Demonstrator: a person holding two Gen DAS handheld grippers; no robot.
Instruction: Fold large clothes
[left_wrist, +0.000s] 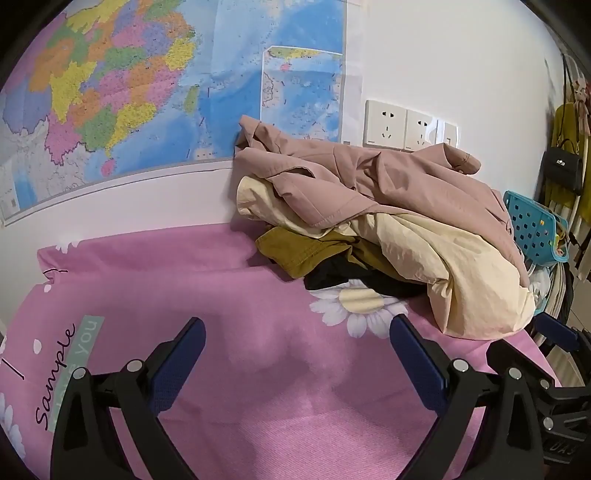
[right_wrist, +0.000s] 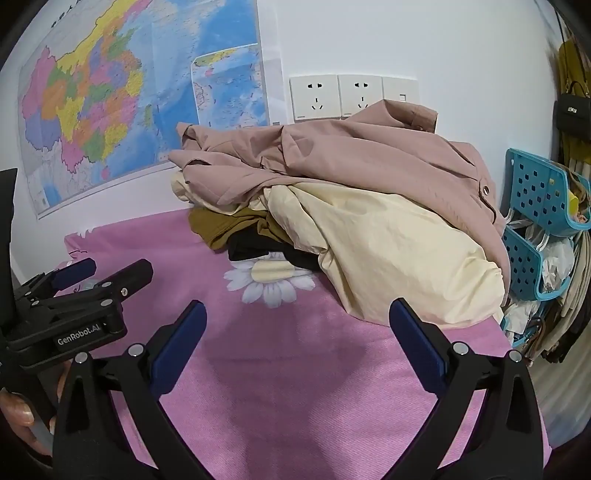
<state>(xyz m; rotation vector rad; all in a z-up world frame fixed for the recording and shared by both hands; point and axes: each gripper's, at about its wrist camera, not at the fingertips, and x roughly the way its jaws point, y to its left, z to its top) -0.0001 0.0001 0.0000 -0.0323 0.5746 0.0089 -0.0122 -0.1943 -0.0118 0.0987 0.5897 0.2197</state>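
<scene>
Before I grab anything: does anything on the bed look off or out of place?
Nothing damaged or spilled. The clothes are a crumpled heap against the wall: pink jacket on top, cream garment below, its edge near the bed's right side. Both grippers are open, holding nothing.

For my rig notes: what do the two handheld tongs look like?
Both the left tongs and the right tongs have black plastic frames with silver rivets, and two fingers faced with dark blue pads. The left one's body, seen from the right wrist, carries white "GenRobot.AI" lettering.

Left gripper (left_wrist: 297, 332) open above pink sheet (left_wrist: 229, 280); clothes pile (left_wrist: 388, 206) beyond.
</scene>
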